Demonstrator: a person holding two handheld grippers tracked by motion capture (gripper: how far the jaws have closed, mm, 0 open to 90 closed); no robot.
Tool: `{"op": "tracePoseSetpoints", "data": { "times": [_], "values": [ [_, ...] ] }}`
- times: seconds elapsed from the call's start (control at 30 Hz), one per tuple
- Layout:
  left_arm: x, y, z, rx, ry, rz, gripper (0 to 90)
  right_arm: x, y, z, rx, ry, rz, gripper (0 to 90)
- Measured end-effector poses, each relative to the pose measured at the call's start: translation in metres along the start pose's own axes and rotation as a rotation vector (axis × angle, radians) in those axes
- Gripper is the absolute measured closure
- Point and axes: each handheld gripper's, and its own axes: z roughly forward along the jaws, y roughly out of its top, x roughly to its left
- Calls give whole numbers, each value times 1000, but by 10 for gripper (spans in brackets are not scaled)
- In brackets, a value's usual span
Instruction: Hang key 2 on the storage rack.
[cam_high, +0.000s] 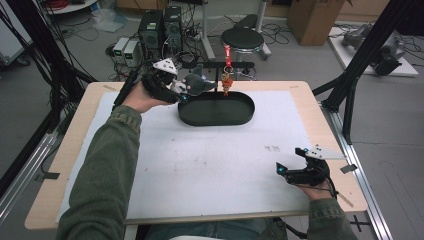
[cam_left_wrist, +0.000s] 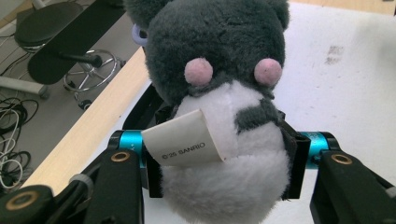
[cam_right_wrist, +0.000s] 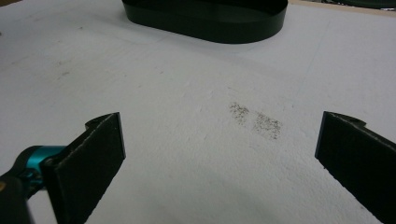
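A fuzzy grey-and-white plush toy (cam_left_wrist: 219, 116) with two pink felt cheeks is pinched at its soft white belly between the flat black pads of the left gripper (cam_left_wrist: 223, 161), held in the air at the near-left rim of a smooth black oval tray (cam_high: 216, 108). A curled white fabric tag (cam_left_wrist: 184, 138) on the toy reads "©'25 SANRIO". The right gripper (cam_right_wrist: 219, 154) rests low at the table's right with its jaws spread wide over nothing. A scuffed white mat (cam_high: 210, 160) covers the pale wooden table (cam_high: 70, 145); behind it, a black round stool (cam_high: 242, 39) and tangled cables lie on grey floor.
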Motion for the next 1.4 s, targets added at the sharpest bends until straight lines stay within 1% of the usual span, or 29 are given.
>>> {"op": "tracePoseSetpoints", "data": {
  "times": [0.07, 0.17, 0.23, 0.3, 0.4, 0.43, 0.47, 0.5, 0.6, 0.7, 0.73, 0.8, 0.87, 0.97, 1.0, 1.07, 1.13, 1.17, 1.23, 1.33, 1.37, 1.4],
  "values": [
    [3, 1, 4, 17, 15, 11, 496, 1, 0, 0, 1, 1, 1, 5],
    [7, 1, 5, -2, 31, 11, 497, 1, 0, 0, 1, 2, -5, 5],
    [9, 0, 3, -2, 35, 8, 496, 0, -1, 0, 4, -1, -7, 5],
    [11, -2, 2, 5, 53, 13, 496, 0, -1, 0, 8, 0, 2, 5],
    [15, -4, -3, 1, 81, 16, 496, 0, -2, -1, 12, 1, 1, 5],
    [16, -5, -4, -11, 76, 5, 496, 1, -2, -1, 12, 0, 0, 5],
    [17, -5, -5, -15, 86, 2, 496, 1, -2, -1, 12, 0, -4, 5],
    [18, -5, -6, -12, 91, 8, 496, 1, -2, -1, 12, -1, -3, 5],
    [23, -6, -5, -26, 95, 2, 496, 0, -2, 0, 12, -1, -5, 5],
    [28, -9, -2, -4, 124, -3, 496, 1, -2, 0, 18, 5, -5, 5],
    [30, -11, -1, 4, 128, -6, 496, 2, -2, 0, 20, 5, -2, 5],
    [33, -14, 3, 8, 128, -14, 496, 1, -2, 1, 23, 7, -4, 5],
    [35, -15, 4, 4, 125, -11, 496, 1, -2, 2, 25, 6, -6, 5],
    [34, -15, 5, -26, 119, -4, 496, 1, -3, 2, 32, 8, -1, 5],
    [34, -14, 6, -26, 113, -2, 496, 1, -3, 2, 32, 8, -3, 5],
    [31, -14, 10, -20, 101, 10, 496, 1, -3, 2, 32, 8, -7, 5],
    [30, -14, 14, 9, 86, 22, 496, 1, -3, 2, 34, 8, -5, 5],
    [29, -15, 17, 21, 87, 24, 496, 1, -3, 2, 33, 7, -6, 5],
    [30, -16, 20, 40, 86, 15, 496, 2, -4, 2, 34, 9, -7, 5],
    [30, -16, 22, 46, 83, 11, 495, 2, -4, 0, 35, 12, -3, 5],
    [30, -16, 22, 47, 86, 9, 495, 1, -4, 1, 30, 9, -9, 5],
    [30, -17, 23, 52, 87, 15, 495, 1, -4, 0, 32, 10, -8, 5]
  ]
}}
